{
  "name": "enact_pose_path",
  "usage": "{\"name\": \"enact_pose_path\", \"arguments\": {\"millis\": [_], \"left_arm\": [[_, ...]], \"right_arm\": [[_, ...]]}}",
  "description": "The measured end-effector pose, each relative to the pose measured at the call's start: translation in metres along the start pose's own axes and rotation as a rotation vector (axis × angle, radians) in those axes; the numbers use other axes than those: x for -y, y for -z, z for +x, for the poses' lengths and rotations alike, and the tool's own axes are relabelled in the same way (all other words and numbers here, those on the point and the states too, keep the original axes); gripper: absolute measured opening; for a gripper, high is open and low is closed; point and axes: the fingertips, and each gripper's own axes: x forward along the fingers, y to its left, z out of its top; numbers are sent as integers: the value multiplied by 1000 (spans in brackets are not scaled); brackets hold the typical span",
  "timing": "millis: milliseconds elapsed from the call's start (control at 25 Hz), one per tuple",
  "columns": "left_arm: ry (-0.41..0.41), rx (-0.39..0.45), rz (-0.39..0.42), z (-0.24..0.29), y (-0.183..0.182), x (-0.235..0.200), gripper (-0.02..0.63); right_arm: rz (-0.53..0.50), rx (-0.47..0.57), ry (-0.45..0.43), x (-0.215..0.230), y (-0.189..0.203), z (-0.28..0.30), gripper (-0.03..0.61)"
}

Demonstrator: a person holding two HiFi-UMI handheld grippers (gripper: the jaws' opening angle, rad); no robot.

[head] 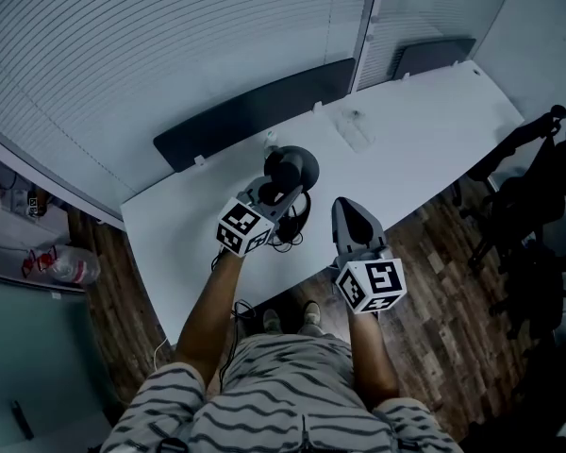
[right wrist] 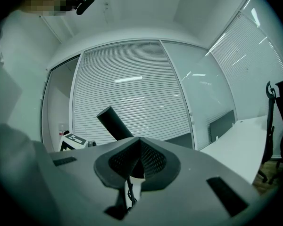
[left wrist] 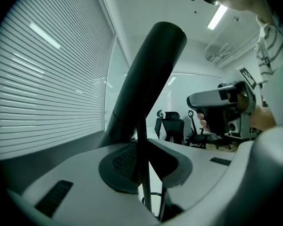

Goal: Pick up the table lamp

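The black table lamp (head: 291, 170) stands on the white table (head: 415, 140), near its front edge. My left gripper (head: 277, 196) reaches in at the lamp from the front. In the left gripper view the lamp's thick dark tube (left wrist: 148, 74) slants up to the right. Its thin stem (left wrist: 142, 140) runs down between the pads, and the left gripper (left wrist: 144, 166) is shut on it. My right gripper (head: 355, 217) hovers to the lamp's right, over the table edge. In the right gripper view its pads meet, so the right gripper (right wrist: 139, 157) is shut on nothing, with the lamp's tube (right wrist: 114, 123) beyond.
A black cable (head: 294, 230) lies coiled on the table by the lamp. A dark panel (head: 255, 111) runs along the table's far edge, with window blinds behind. A small clear item (head: 356, 130) lies further back. Black office chairs (head: 538, 192) stand to the right on the wooden floor.
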Motion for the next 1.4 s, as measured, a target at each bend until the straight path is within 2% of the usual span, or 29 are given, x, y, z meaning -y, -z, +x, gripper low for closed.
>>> {"name": "enact_pose_path", "arguments": {"millis": [120,280,680,920,1240,1400], "left_arm": [[84,-11,31,3,1,4,54],[110,13,20,5,-2,10,46],[42,37,-51,3,-2,7,41],[2,23,-63,8,-4,7,41],[-49,60,-134,-3,-30,-2,40],[-74,69,-123,-14,-43,6,40]], "right_arm": [[1,-3,5,3,2,0,5],[1,-8,11,7,4,0,5],[0,-7,26,20,5,-5,5],[-3,-8,12,17,4,2,5],[-6,-14,-5,13,4,5,5],[-4,-6,-18,9,-1,6,5]]}}
